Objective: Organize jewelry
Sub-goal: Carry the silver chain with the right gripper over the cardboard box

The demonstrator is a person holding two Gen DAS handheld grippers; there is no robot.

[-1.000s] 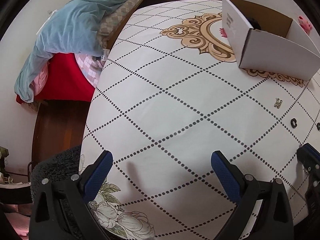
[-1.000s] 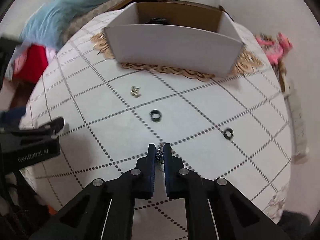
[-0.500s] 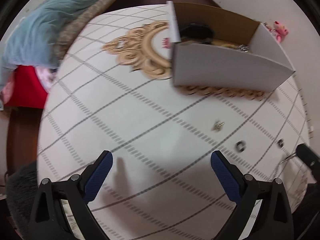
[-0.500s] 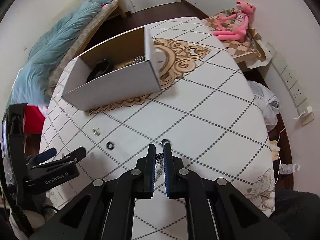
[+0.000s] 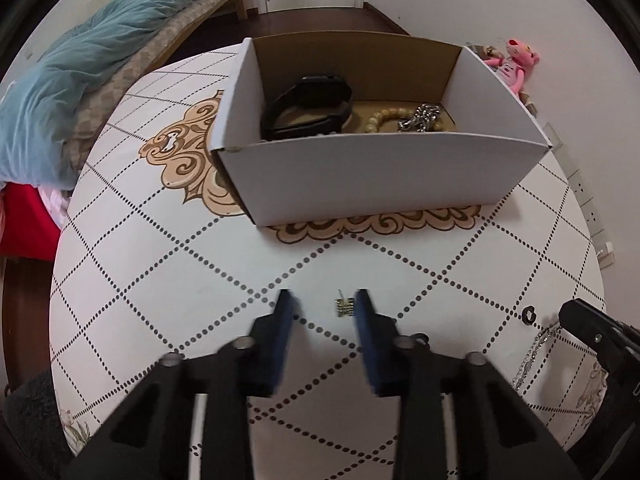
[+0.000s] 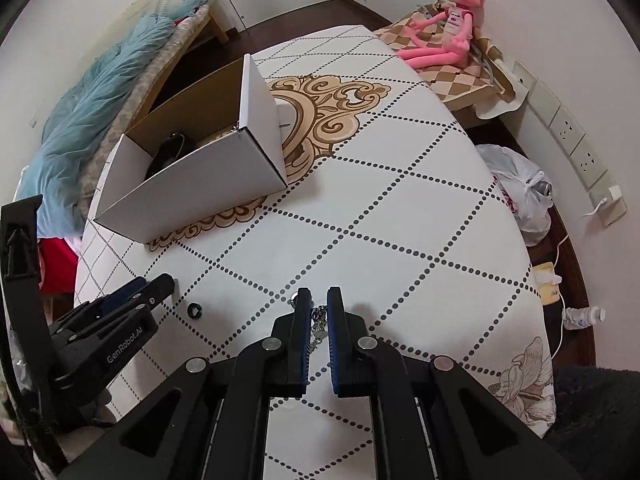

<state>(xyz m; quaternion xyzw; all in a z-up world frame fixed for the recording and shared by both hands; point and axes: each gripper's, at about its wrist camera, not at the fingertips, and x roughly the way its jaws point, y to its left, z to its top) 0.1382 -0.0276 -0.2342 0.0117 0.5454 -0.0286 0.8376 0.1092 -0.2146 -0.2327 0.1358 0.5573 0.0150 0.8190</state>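
A white cardboard box [image 5: 372, 176] stands on the patterned table [image 5: 160, 264] and holds a black band [image 5: 308, 106], a bead bracelet [image 5: 380, 118] and a silver chain. My left gripper [image 5: 322, 300] is open, its fingers either side of a small gold earring [image 5: 345, 306] on the table. My right gripper [image 6: 318, 300] is shut on a silver chain [image 6: 318, 322] that hangs between its pads; the chain also shows in the left wrist view [image 5: 532, 354]. A black ring [image 5: 529, 314] lies near it. The box also shows in the right wrist view [image 6: 192, 184].
A second black ring [image 6: 195, 311] lies between the grippers. A bed with a blue blanket [image 5: 80, 80] is at the left. A pink plush toy [image 6: 444, 28] sits beyond the table. A plastic bag [image 6: 520, 188] and wall sockets [image 6: 576, 152] are at the right.
My left gripper has swung right towards the box and narrowed its jaws around the gold earring. My right gripper has lifted and turned with the chain still held.
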